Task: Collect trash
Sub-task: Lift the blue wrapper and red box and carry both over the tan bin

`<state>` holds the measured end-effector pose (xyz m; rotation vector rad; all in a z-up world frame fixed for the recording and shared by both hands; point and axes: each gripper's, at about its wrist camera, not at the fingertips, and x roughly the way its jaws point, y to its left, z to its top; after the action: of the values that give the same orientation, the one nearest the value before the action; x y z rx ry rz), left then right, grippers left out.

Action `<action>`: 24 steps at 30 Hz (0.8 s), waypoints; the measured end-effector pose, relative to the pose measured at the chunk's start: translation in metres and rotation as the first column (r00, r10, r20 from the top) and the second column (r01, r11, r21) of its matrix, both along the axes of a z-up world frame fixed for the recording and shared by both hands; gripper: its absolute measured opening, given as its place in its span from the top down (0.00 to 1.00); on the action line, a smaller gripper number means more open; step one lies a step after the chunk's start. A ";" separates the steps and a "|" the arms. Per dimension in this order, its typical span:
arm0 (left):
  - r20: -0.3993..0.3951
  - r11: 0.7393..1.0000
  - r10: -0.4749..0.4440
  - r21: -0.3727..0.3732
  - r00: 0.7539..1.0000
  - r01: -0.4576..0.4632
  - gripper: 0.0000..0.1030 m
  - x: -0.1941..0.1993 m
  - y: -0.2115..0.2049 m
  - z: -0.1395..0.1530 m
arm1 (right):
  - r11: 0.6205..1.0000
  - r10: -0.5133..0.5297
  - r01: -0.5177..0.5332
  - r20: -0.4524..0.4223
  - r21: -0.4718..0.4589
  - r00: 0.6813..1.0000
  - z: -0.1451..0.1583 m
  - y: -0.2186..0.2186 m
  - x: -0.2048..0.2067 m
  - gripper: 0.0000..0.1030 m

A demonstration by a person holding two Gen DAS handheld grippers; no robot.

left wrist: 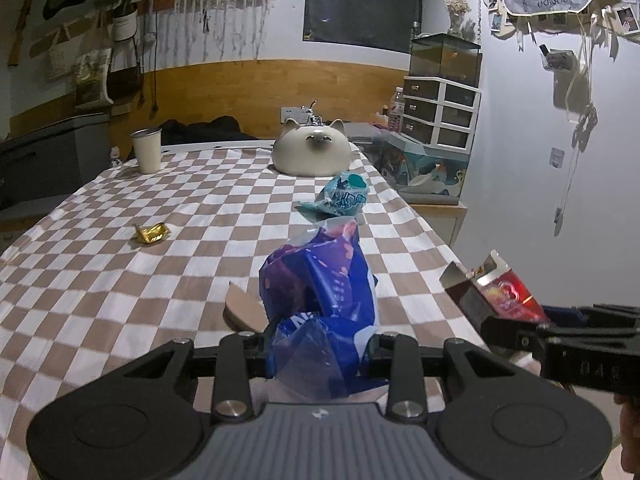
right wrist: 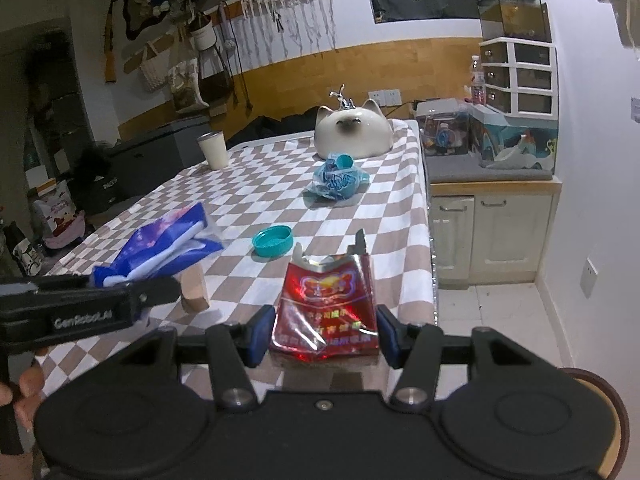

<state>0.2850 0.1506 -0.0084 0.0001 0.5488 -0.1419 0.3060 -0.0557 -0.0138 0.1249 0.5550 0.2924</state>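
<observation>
Trash — blue wrapper pinched in left gripper; red packet clamped in right gripper. Uncollected: teal wrapper far right, gold foil left — teal lid near.

— On the checkered tablecloth?
— Cream cat-shaped ceramic piece at the far end; metal-rimmed cup off to its left, upright, well apart.
— Beyond the table?
— Wood-panelled wall; white drawer unit with a glass tank on top; dark window; cream cabinet beside the table's right edge.
</observation>
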 end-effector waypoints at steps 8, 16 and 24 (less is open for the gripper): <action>-0.001 1.000 0.013 0.003 1.000 -0.013 0.65 -0.030 -0.014 0.003 | 1.000 0.000 0.000 0.031 -0.007 1.000 0.009 -0.016 -0.023 0.47; 0.003 1.000 0.009 -0.009 1.000 -0.009 0.65 -0.048 -0.046 0.005 | 1.000 -0.023 0.024 0.049 -0.013 0.999 0.013 -0.050 -0.046 0.47; -0.006 0.998 -0.059 -0.008 0.998 0.059 0.65 -0.055 -0.101 0.005 | 0.996 -0.084 0.085 0.049 -0.011 0.995 0.011 -0.101 -0.062 0.47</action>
<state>0.2301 0.0496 -0.0034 0.0087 0.5545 -0.2016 0.2435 -0.1566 -0.0029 0.1278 0.5022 0.2086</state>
